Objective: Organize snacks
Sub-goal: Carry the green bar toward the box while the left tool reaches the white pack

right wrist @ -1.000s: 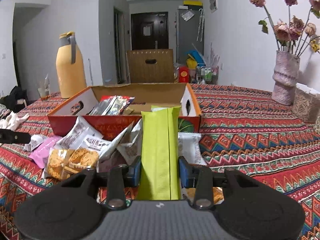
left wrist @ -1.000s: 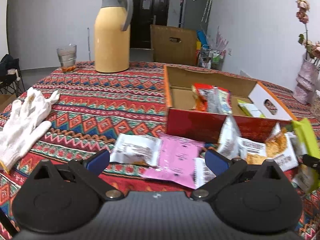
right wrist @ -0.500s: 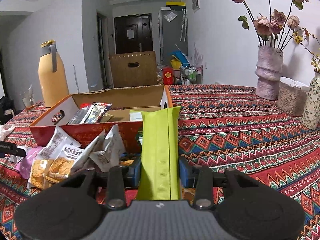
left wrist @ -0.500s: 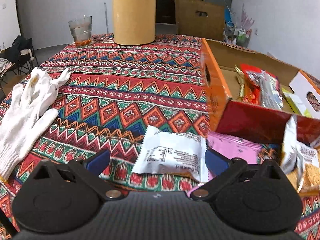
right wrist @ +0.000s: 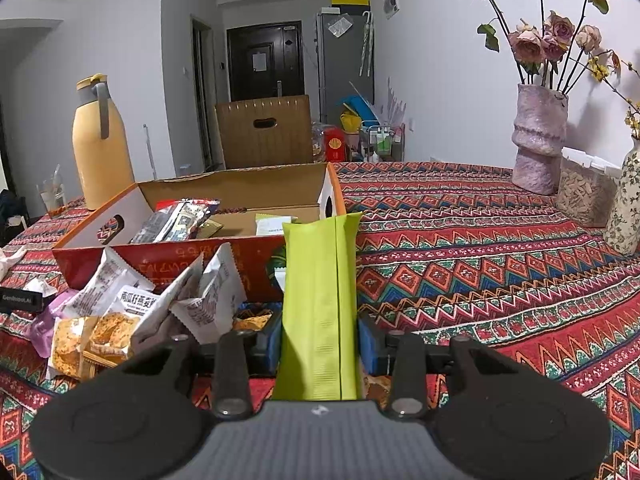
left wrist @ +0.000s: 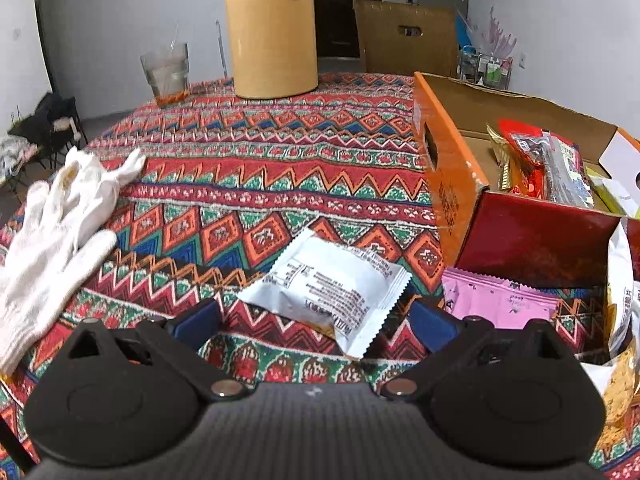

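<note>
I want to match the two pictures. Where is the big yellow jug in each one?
Left wrist view: the jug stands at the top centre, on the table's far edge, its top cut off.
Right wrist view: the jug stands far left, behind the box.
Shared landmark: the orange box of snacks, right of the jug in both.

Lime-green packet [right wrist: 320,300], white packet [left wrist: 328,284], pink packet [left wrist: 496,300], orange-red box [left wrist: 452,184], red zigzag-patterned tablecloth [left wrist: 248,168]
</note>
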`<action>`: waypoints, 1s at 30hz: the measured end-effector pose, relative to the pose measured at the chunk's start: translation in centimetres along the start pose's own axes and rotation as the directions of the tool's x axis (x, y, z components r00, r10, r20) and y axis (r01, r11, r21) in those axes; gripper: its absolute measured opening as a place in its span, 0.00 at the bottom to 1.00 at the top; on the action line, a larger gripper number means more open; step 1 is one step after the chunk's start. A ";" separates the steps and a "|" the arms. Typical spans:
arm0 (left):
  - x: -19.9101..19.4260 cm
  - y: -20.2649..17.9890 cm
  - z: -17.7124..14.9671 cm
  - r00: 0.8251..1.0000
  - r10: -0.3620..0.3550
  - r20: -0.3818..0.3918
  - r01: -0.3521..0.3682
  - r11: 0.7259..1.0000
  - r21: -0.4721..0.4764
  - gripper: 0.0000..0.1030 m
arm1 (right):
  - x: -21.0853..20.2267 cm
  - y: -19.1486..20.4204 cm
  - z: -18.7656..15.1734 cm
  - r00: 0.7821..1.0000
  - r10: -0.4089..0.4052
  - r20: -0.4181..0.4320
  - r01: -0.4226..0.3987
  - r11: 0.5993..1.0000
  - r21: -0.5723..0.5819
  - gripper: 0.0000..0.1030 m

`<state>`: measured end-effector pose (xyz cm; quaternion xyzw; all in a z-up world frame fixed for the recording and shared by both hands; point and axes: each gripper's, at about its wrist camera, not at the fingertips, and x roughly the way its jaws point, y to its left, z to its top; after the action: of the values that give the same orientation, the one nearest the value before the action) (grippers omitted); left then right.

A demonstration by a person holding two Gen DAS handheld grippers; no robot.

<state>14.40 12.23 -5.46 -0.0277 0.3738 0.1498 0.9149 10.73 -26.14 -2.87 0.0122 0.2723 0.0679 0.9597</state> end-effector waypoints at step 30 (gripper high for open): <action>-0.9 0.5 0.7 0.995 -0.095 0.031 0.094 0.995 0.023 0.48 | 0.2 -0.7 -0.8 1.000 0.024 -0.010 -0.024 0.999 0.022 0.36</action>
<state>14.07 12.56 -4.30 -0.0329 0.3589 0.1028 0.9271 10.56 -26.79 -3.69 0.0258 0.2777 0.0766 0.9573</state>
